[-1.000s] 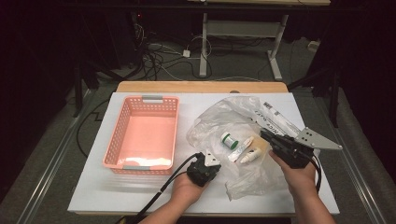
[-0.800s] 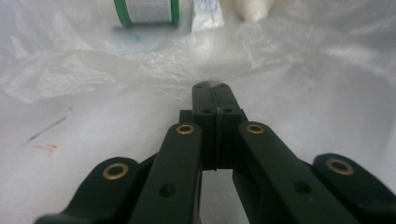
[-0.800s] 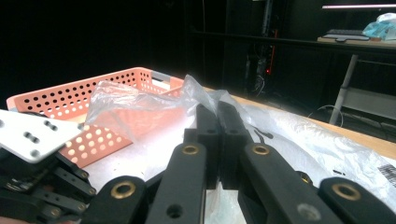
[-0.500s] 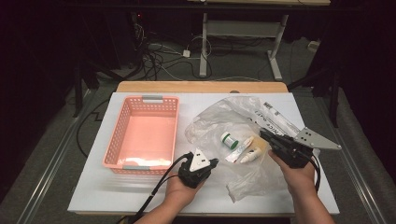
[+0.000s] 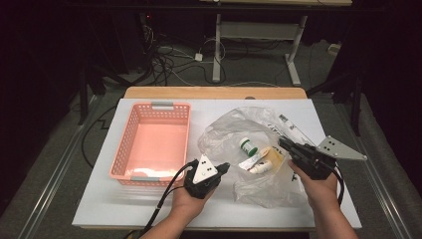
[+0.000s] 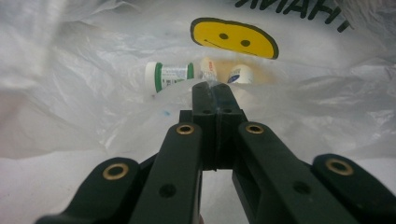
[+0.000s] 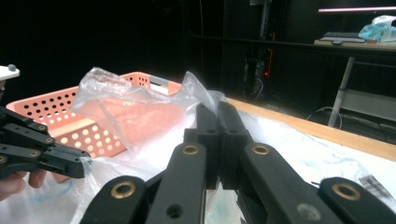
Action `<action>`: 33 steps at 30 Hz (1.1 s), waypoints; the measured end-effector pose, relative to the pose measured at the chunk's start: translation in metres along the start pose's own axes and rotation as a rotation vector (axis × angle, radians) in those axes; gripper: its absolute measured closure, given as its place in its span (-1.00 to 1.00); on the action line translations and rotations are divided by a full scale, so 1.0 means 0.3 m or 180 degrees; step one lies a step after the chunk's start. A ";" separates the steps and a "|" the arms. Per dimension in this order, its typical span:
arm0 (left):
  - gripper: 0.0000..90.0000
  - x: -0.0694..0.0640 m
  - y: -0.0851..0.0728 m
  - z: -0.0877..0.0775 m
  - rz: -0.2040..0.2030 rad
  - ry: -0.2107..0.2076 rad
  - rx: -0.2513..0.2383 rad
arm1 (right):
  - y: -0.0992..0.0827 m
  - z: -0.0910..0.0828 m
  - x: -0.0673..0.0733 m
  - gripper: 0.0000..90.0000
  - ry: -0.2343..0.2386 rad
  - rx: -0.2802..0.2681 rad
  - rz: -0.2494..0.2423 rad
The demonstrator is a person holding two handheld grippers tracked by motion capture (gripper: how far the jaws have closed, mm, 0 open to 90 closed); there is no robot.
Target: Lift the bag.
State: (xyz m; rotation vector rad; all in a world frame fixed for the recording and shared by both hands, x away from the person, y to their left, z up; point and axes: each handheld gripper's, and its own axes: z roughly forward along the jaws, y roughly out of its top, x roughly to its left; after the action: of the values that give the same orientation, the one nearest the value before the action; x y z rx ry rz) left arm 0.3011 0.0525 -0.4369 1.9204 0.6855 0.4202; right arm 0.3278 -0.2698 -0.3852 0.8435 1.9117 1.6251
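Observation:
A clear plastic bag (image 5: 259, 124) lies crumpled at the table's right half, with a yellow smiley face (image 6: 233, 39) printed on it. Inside it lie a white bottle with a green cap (image 5: 248, 147) (image 6: 167, 77), a small white tube (image 5: 261, 168) and a flat sachet (image 5: 250, 161). My left gripper (image 5: 225, 167) (image 6: 213, 87) is shut on the bag's near left edge and holds the film lifted. My right gripper (image 5: 283, 143) (image 7: 217, 110) is shut on the bag's right edge, where the film rises to a peak at the tips.
A pink perforated basket (image 5: 124, 149) (image 7: 56, 116) stands left of the bag, with nothing in it. The white table top (image 5: 99, 199) ends in a wooden strip (image 5: 214, 92) at the back. Cables and desk legs lie on the dark floor beyond.
My left gripper has risen a little and drawn the bag's edge up with it. The right gripper has stayed where it was.

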 end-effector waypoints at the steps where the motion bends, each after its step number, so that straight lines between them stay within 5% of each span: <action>1: 0.97 0.004 0.007 -0.002 -0.0002 0.0001 -0.0026 | 0.003 -0.002 0.002 1.00 -0.0008 -0.0011 0.0014; 8: 0.97 0.045 0.090 -0.026 0.0035 0.0105 -0.0262 | 0.039 -0.002 -0.005 1.00 -0.0047 -0.0125 0.0053; 19: 0.97 0.085 0.331 -0.051 0.0208 0.0281 -0.0763 | 0.142 0.043 -0.008 1.00 -0.0174 -0.0272 -0.0049; 33: 0.97 0.120 0.658 -0.072 0.0490 0.0448 -0.1095 | 0.361 0.054 -0.094 1.00 -0.0504 -0.0665 -0.0080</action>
State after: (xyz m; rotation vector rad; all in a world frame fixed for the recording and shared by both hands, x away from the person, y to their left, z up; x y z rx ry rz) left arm 0.3716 0.0256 -0.2497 1.6312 0.5175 0.7272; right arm 0.3740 -0.2683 -0.2821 0.8314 1.6071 1.6564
